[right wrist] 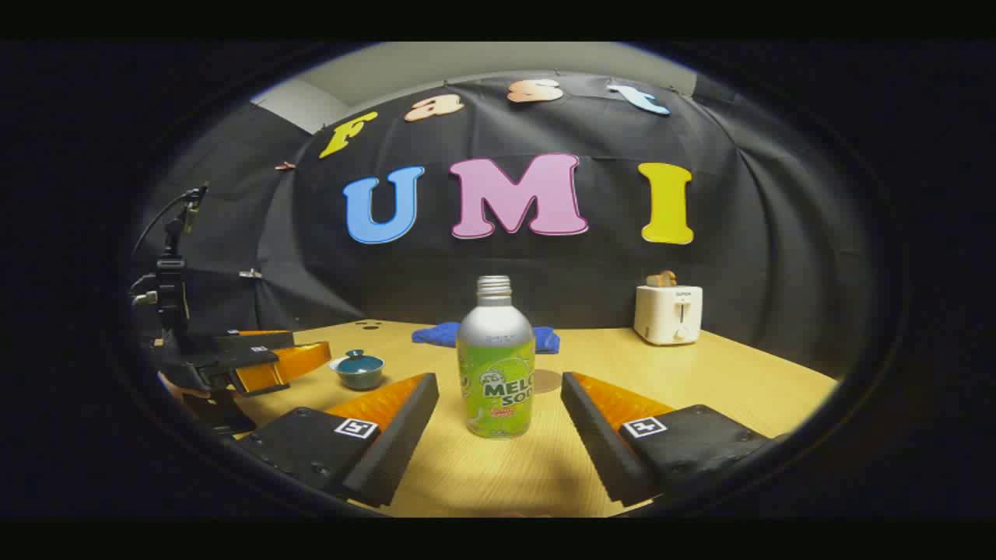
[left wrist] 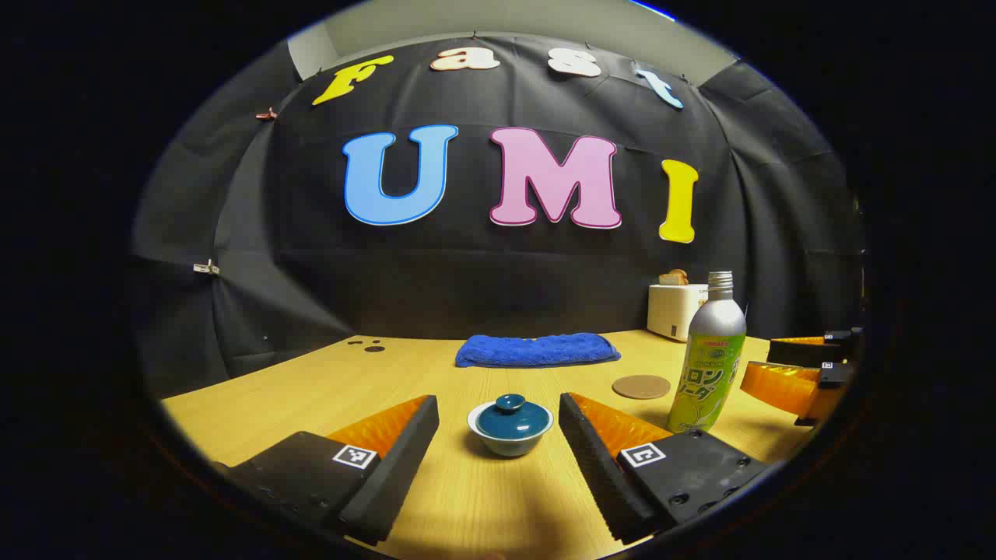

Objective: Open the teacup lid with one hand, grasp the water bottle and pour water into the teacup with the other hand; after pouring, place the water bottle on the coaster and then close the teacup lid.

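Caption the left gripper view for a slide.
Open left gripper frames the lidded teacup, bottle standing beside the coaster.

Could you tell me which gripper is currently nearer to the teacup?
Left. The left gripper faces the teacup with open jaws, the cup just ahead between them. The right gripper is lined up on the water bottle instead, off to the teacup's side.

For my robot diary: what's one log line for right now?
left gripper: open, facing teacup | lid: on | right gripper: open, facing water bottle | coaster: bare
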`<state>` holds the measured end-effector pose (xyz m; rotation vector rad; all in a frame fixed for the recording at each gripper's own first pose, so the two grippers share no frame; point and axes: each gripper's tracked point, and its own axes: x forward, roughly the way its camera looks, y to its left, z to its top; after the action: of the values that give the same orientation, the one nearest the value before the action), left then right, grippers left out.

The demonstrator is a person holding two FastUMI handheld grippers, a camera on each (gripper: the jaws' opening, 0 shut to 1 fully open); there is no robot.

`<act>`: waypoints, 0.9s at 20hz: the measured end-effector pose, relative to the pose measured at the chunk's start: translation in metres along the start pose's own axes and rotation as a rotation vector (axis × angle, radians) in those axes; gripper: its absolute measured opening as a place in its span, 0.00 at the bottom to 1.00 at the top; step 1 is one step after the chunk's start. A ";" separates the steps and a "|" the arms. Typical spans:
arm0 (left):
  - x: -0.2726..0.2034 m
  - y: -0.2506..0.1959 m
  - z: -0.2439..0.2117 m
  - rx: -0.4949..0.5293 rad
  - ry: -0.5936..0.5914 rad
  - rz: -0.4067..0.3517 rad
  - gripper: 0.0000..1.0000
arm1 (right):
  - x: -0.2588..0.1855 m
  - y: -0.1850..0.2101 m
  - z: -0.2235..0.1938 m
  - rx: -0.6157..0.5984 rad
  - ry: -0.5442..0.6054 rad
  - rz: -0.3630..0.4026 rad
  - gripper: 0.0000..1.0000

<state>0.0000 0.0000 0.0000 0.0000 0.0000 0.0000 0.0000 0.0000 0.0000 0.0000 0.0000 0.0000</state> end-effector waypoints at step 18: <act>0.006 -0.001 0.001 0.004 -0.001 -0.023 0.98 | 0.007 0.000 0.001 -0.002 -0.003 -0.002 0.98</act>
<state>0.0058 -0.0012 0.0012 0.0036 -0.0008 -0.0230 0.0071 -0.0001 0.0007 -0.0016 -0.0029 -0.0019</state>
